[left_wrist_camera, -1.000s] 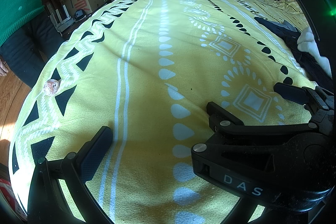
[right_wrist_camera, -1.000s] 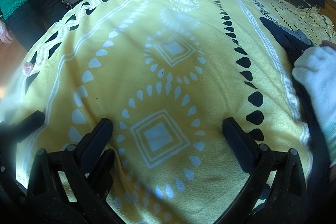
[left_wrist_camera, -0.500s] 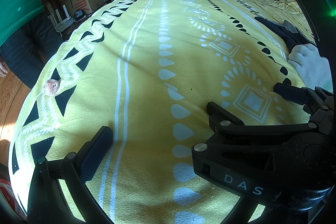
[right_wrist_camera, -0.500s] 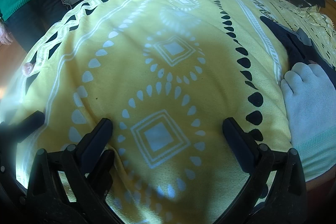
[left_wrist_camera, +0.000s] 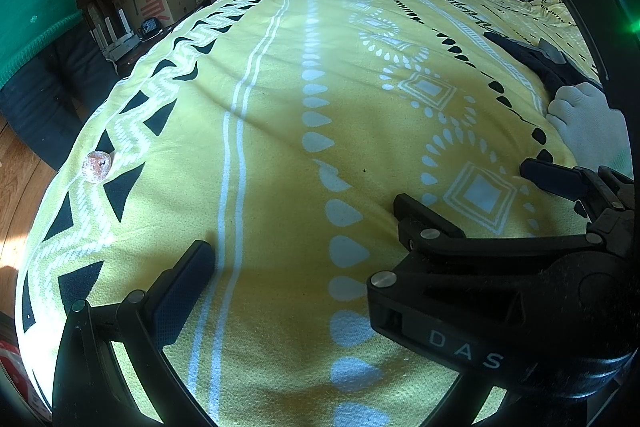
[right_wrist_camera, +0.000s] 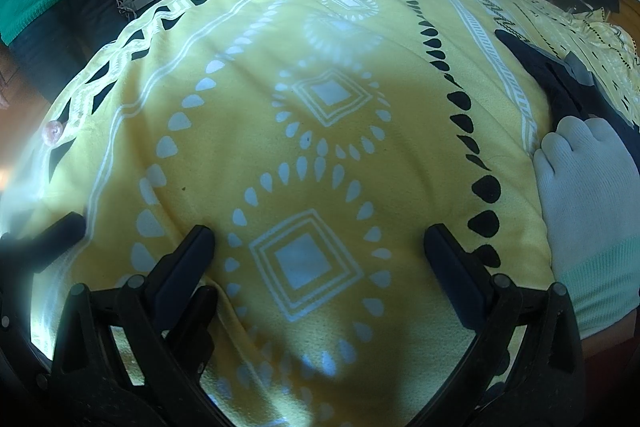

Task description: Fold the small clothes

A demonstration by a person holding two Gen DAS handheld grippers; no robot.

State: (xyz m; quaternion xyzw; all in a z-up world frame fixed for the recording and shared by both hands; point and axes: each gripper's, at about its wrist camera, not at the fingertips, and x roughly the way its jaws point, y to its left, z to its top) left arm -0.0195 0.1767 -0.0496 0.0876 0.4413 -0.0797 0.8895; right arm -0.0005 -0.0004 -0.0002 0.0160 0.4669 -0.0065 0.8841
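The right gripper (right_wrist_camera: 320, 255) sits low at six o'clock in its own view, jaws spread wide and nothing between them. In the left wrist view the left gripper (left_wrist_camera: 304, 267) is down at six o'clock too; one finger (left_wrist_camera: 180, 287) shows at seven o'clock, the other is hidden behind the right gripper's body. A white-gloved hand (right_wrist_camera: 588, 187) lies flat at three o'clock, fingers pointing up toward one o'clock.
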